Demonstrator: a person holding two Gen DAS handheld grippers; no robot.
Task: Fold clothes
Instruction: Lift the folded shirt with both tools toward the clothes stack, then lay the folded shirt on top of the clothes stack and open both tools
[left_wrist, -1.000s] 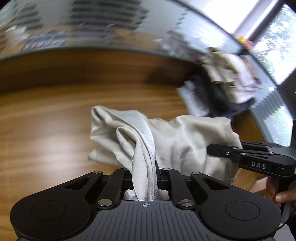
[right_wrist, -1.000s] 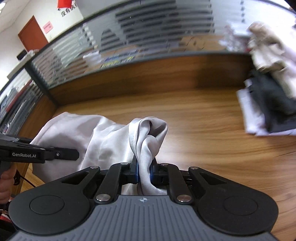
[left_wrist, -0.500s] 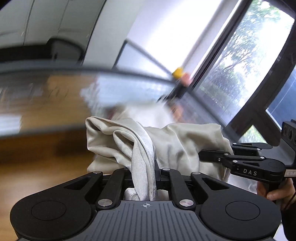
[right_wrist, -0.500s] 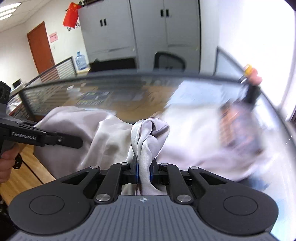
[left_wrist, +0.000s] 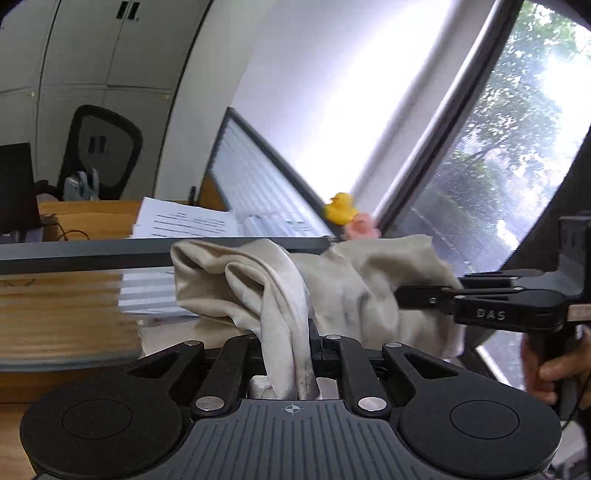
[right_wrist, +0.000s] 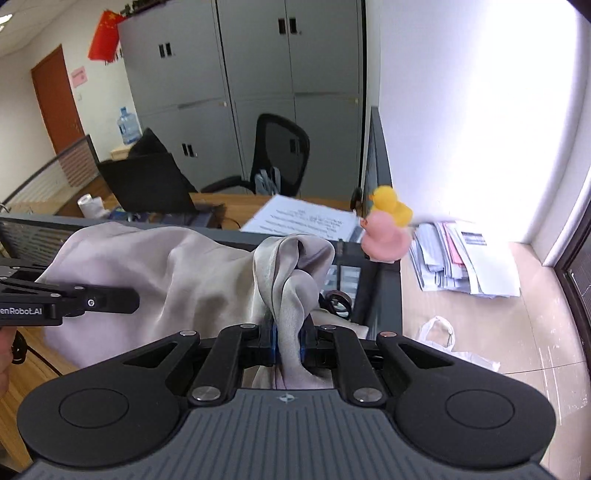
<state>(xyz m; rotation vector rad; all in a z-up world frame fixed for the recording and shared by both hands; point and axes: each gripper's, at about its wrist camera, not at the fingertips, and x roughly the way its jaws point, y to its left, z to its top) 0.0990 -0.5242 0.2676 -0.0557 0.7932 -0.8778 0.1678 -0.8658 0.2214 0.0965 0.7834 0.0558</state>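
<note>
A pale grey, silky garment (left_wrist: 347, 291) hangs in the air between my two grippers, held up high above the desk. My left gripper (left_wrist: 291, 339) is shut on a bunched fold of the garment. My right gripper (right_wrist: 288, 336) is shut on another bunched corner of the same garment (right_wrist: 192, 273). In the left wrist view the right gripper (left_wrist: 406, 295) shows from the side at the right, with a hand on its handle. The left gripper (right_wrist: 129, 295) reaches in from the left in the right wrist view. The lower part of the cloth is hidden behind the gripper bodies.
A dark partition rail (left_wrist: 92, 251) runs across in front, with a yellow duck (right_wrist: 391, 203) and a pink duck (right_wrist: 384, 240) on its corner. Beyond stand an office chair (right_wrist: 280, 147), papers (right_wrist: 306, 218) and grey cabinets. A window (left_wrist: 509, 147) is at the right.
Both grippers have risen with the garment: the wooden desk and clothes pile that filled the view a second ago have dropped out, and the room beyond the partition now shows.
</note>
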